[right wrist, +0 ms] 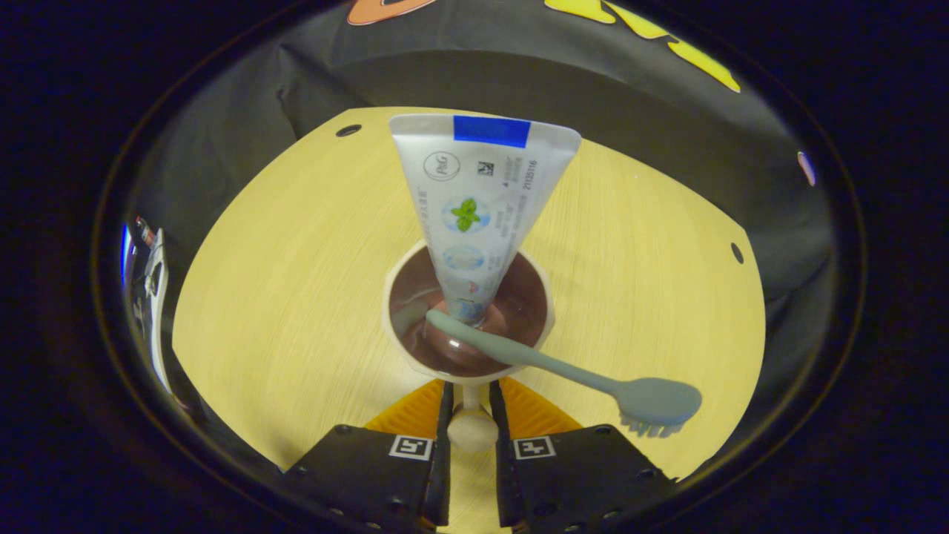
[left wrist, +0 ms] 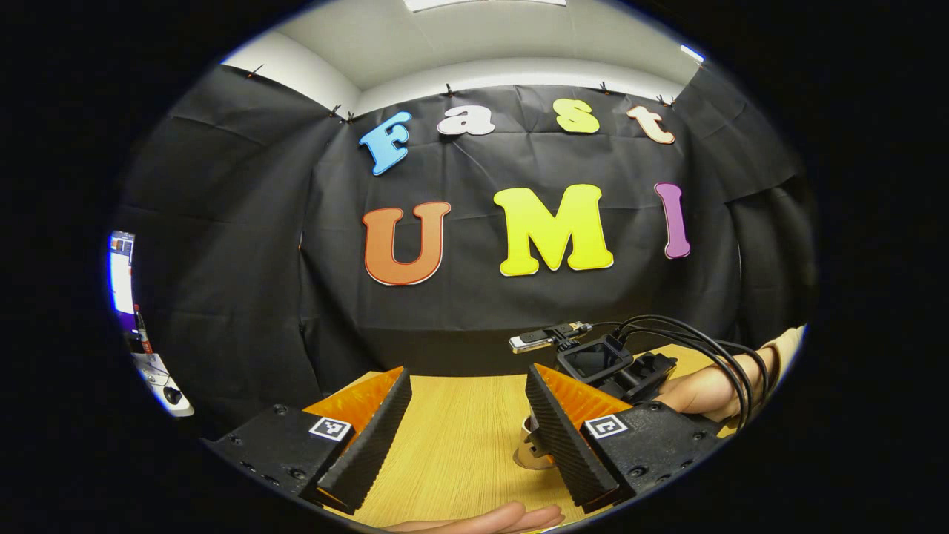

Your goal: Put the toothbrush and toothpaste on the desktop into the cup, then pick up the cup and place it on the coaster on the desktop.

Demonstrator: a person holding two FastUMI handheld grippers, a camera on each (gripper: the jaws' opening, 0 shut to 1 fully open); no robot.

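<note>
Cup: a cream cup with a glossy dark brown inside sits at the centre of the right gripper view, seen from above, over the pale wooden bench; in the left gripper view a small part of it shows low and right of centre, behind the near finger.
Handle: the cup's cream handle points to the bottom of the frame and lies between the right gripper's fingers.
Toothpaste: a white toothpaste tube with a blue band at its flat end stands in the cup, cap end down, its wide end rising to the top of the frame.
Toothbrush: a grey-green toothbrush has its handle end in the cup, beside the tube; its bristled head leans out over the rim to the lower right.
Right gripper: fingers pinch the cup's handle from both sides; in the left gripper view it shows at right, with black cables and a hand holding it.
Left gripper: fingers spread wide with nothing between them, over the bench at the bottom of the frame.
Coaster: whether the cup rests on one cannot be told.
</note>
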